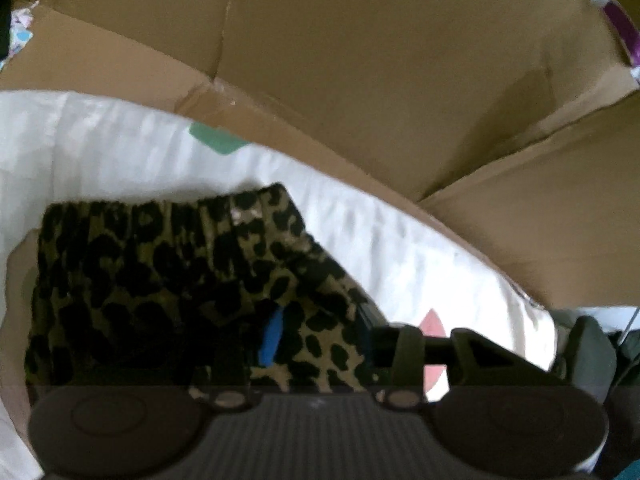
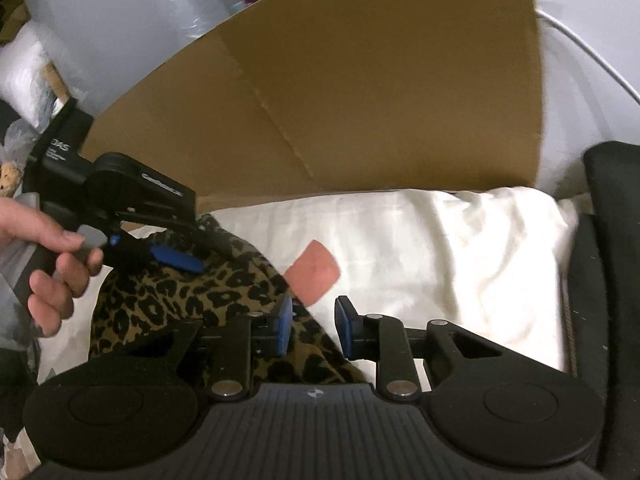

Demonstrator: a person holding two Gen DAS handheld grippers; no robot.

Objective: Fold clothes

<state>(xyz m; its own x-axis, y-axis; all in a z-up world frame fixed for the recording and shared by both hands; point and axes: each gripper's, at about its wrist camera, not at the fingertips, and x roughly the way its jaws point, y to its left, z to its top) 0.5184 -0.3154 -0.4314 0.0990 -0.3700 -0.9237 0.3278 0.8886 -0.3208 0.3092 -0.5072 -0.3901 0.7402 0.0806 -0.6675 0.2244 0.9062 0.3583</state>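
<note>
Right wrist view shows my right gripper (image 2: 313, 330) with jaws narrowed but unclamped astride the leopard-print garment (image 2: 180, 296) lying on the white pillow (image 2: 440, 248), while the left gripper (image 2: 176, 258) pins its far edge, grip indeterminate, presumably for folding.

A: From where does the left wrist view look?

B: From just behind its own gripper (image 1: 320, 340), pointing steeply down and very close to the leopard-print garment (image 1: 160, 280), which fills the near left. The white sheet (image 1: 120, 140) and brown cardboard (image 1: 360, 60) lie farther off. The picture is blurred.

A: And the right wrist view?

B: From behind the right gripper (image 2: 314, 328), tilted down less steeply and set a little farther back. It faces the cardboard (image 2: 340, 100) across the sheet (image 2: 460, 260).

A: What do they share?

B: The garment (image 2: 180, 300), the sheet, the cardboard, and a pink patch (image 2: 314, 276) on the sheet (image 1: 434, 324). The right view also catches the left gripper (image 2: 176, 256) and the hand (image 2: 52, 264) holding it, at near left.
</note>
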